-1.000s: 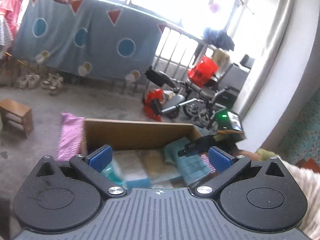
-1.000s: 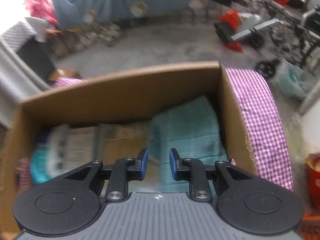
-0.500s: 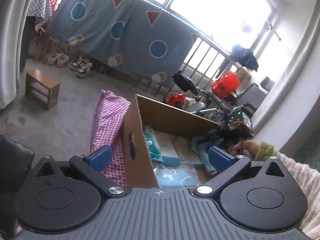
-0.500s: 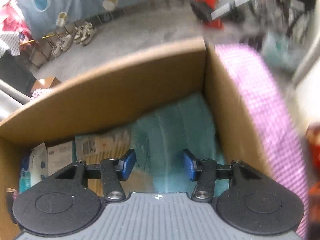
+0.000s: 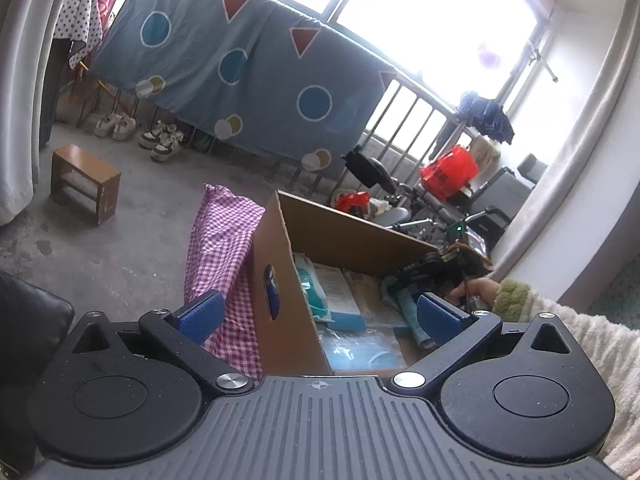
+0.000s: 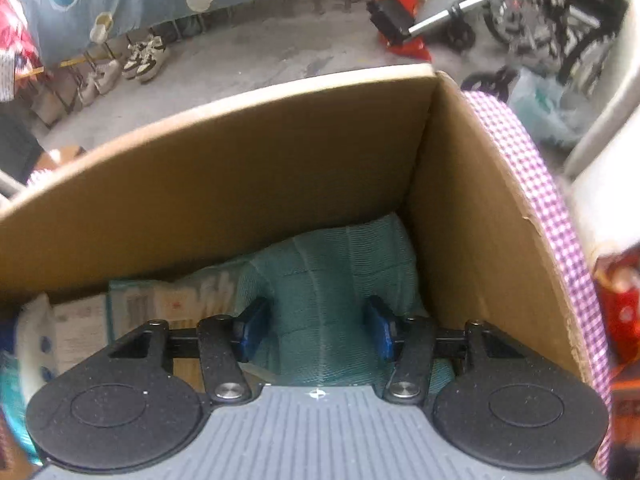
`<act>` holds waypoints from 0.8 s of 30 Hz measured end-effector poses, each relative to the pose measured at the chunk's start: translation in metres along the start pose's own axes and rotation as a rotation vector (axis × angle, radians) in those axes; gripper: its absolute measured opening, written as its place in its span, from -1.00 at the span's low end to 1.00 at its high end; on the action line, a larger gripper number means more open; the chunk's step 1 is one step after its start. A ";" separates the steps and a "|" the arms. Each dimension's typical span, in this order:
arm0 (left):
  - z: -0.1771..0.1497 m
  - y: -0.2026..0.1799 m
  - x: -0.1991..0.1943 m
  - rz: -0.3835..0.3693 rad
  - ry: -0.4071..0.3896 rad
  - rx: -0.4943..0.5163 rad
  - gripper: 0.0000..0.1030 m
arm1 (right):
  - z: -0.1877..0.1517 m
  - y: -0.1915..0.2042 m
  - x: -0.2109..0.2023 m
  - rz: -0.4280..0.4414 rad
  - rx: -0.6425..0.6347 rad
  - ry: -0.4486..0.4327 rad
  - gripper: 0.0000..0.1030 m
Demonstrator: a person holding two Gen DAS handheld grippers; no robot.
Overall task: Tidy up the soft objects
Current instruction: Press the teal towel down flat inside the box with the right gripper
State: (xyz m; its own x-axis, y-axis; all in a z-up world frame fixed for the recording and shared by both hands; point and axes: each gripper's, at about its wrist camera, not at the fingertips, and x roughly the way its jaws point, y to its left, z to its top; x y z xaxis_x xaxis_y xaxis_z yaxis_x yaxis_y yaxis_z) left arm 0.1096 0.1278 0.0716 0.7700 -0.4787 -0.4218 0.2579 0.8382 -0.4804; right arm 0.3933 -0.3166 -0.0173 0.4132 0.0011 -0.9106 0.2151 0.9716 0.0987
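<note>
A cardboard box (image 5: 280, 276) stands on a purple checked cloth (image 5: 224, 240). Inside lie a folded teal towel (image 6: 332, 264) against the right wall and several flat packets (image 6: 132, 312). My right gripper (image 6: 316, 320) points down into the box (image 6: 240, 168), open, its jaws having just widened. The blue pads stand either side of the towel without pressing it. In the left wrist view a person's hand and fuzzy sleeve (image 5: 560, 320) hold that gripper over the towel (image 5: 404, 304). My left gripper (image 5: 318, 312) is open and empty, level with the box's near left corner.
A small wooden stool (image 5: 84, 184) and shoes (image 5: 160, 144) sit on the concrete floor to the left. A scooter (image 5: 400, 200) and red bags stand behind the box. A blue sheet (image 5: 240, 80) hangs at the back. A black seat edge (image 5: 24, 320) is at lower left.
My right gripper's jaws widened and it sank lower over the teal towel. My left gripper shifted left, from facing the box squarely to facing its left corner.
</note>
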 end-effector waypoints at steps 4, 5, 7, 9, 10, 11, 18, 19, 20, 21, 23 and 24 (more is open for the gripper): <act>0.000 0.000 0.000 0.006 0.004 -0.003 0.99 | -0.003 -0.003 -0.031 0.039 0.013 -0.051 0.09; 0.000 -0.001 -0.001 0.009 0.005 -0.001 0.99 | -0.006 -0.002 -0.044 0.054 0.005 -0.074 0.14; 0.000 -0.002 -0.002 0.014 0.006 0.006 0.99 | -0.013 -0.003 -0.059 0.068 -0.011 -0.092 0.33; -0.001 -0.002 -0.003 0.012 0.007 0.009 0.99 | -0.021 0.001 -0.066 0.058 -0.042 -0.079 0.42; -0.001 -0.002 -0.003 0.010 0.007 0.009 0.99 | -0.025 0.003 -0.064 0.042 -0.059 -0.061 0.43; -0.002 -0.002 -0.004 0.008 0.009 0.009 0.99 | -0.028 0.004 -0.057 0.027 -0.077 -0.029 0.43; -0.006 -0.012 -0.010 0.004 0.021 0.023 0.99 | -0.046 0.002 -0.016 0.036 -0.020 0.118 0.43; -0.006 -0.013 -0.011 0.006 0.022 0.025 0.99 | -0.046 0.000 -0.021 0.045 -0.010 0.104 0.43; -0.007 -0.015 -0.013 0.009 0.023 0.027 0.99 | -0.045 -0.002 -0.028 0.063 0.000 0.085 0.43; -0.007 -0.016 -0.016 0.017 0.024 0.030 0.99 | -0.047 -0.003 -0.037 0.084 0.004 0.068 0.43; -0.009 -0.017 -0.020 0.030 0.024 0.036 0.99 | -0.051 -0.007 -0.064 0.123 -0.004 0.006 0.43; -0.010 -0.018 -0.022 0.037 0.023 0.038 0.99 | -0.056 -0.008 -0.078 0.135 -0.015 -0.025 0.43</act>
State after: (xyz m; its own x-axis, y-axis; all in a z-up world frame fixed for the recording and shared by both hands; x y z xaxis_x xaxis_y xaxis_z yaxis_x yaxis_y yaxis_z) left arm 0.0823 0.1213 0.0820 0.7659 -0.4530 -0.4563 0.2524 0.8645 -0.4346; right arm 0.3099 -0.3117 0.0308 0.4593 0.1268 -0.8792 0.1431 0.9663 0.2141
